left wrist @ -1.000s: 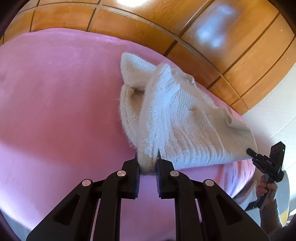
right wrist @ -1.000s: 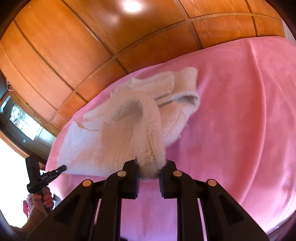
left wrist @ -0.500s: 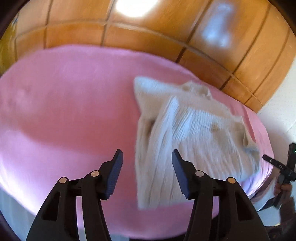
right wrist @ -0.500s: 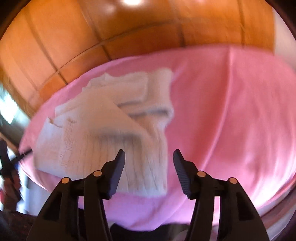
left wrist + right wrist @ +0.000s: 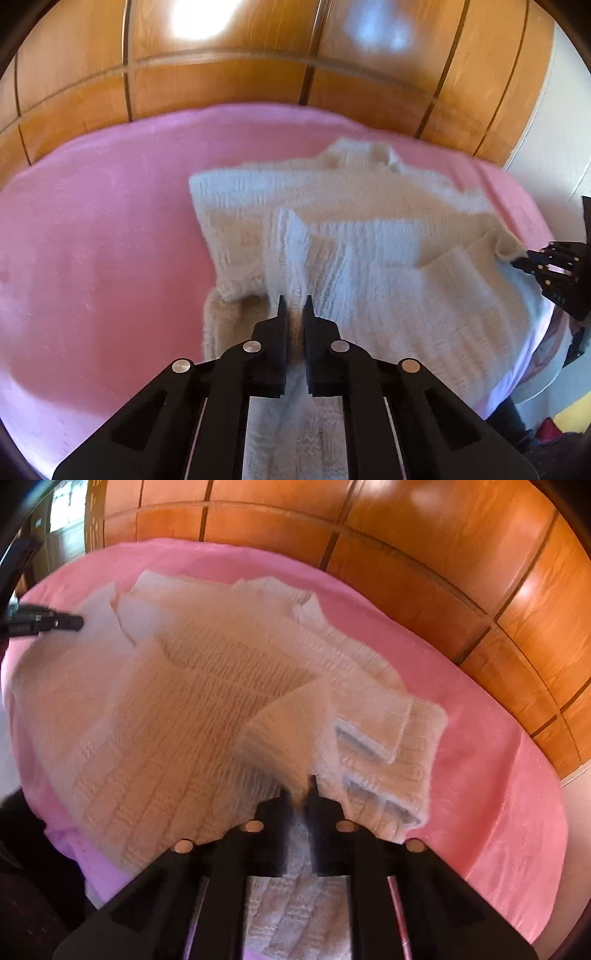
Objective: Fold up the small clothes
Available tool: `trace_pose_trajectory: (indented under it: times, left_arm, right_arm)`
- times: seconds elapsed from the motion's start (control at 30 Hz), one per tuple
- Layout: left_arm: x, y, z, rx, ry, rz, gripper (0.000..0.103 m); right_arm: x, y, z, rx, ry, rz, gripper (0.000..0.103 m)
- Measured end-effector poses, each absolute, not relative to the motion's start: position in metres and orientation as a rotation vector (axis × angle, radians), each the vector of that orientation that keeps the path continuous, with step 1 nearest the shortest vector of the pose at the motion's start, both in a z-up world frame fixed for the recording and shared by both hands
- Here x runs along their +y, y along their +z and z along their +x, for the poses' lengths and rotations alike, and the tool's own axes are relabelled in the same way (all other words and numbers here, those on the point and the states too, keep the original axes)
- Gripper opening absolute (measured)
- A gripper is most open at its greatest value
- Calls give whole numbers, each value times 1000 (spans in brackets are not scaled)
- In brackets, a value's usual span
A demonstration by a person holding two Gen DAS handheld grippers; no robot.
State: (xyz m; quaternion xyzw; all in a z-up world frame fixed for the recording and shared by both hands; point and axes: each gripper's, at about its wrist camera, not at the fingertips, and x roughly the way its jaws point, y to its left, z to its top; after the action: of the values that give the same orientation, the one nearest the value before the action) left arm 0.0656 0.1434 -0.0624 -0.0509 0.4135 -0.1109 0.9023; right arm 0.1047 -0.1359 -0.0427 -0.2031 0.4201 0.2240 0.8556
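Observation:
A cream knitted sweater lies spread on the pink blanket, with a sleeve folded over its body. My left gripper stands at the sweater's near edge, its jaws closing on a ridge of knit that is pinched between the pads. At the other near corner, my right gripper pinches a raised fold of the sweater in the same way. Each view shows the other gripper at the sweater's far side: the right gripper and the left gripper.
A glossy wooden panelled wall runs behind the bed. The blanket's edge drops away on the right in the right wrist view. A white wall stands to the right, and a person's dark clothing fills the lower left.
Both grippers let go of the lifted sleeves, opened wide and moved along the sweater. They have shut again on its near edge. The sweater now lies flatter.

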Motion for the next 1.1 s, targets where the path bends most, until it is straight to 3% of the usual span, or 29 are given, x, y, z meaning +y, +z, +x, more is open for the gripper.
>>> trace_pose_trajectory:
  times: [0.2, 0.37, 0.57, 0.8, 0.87, 0.93, 0.97, 1.1]
  left_arm:
    - [177, -18, 57, 720, -272, -258, 5]
    - [197, -1, 86, 665, -233, -347, 5]
    - [206, -10, 151, 704, -167, -378, 5]
    - [196, -72, 233, 919, -33, -298, 5]
    - [190, -82, 241, 965, 4, -251, 8]
    - [182, -71, 234, 918, 42, -179, 17]
    - [179, -63, 229, 888, 38, -170, 18]
    - [162, -42, 214, 815, -129, -173, 18]
  right_arm:
    - [-189, 29, 131, 789, 461, -93, 6]
    - [-211, 42, 179, 761, 414, 98, 6]
    - [-222, 8, 254, 842, 339, 246, 6]
    - [-219, -76, 321, 1045, 201, 250, 5]
    - [-215, -85, 322, 1066, 183, 213, 11]
    - [-214, -76, 315, 1015, 169, 171, 36]
    - [-214, -67, 310, 984, 169, 161, 42]
    - [-194, -37, 292, 903, 295, 160, 46]
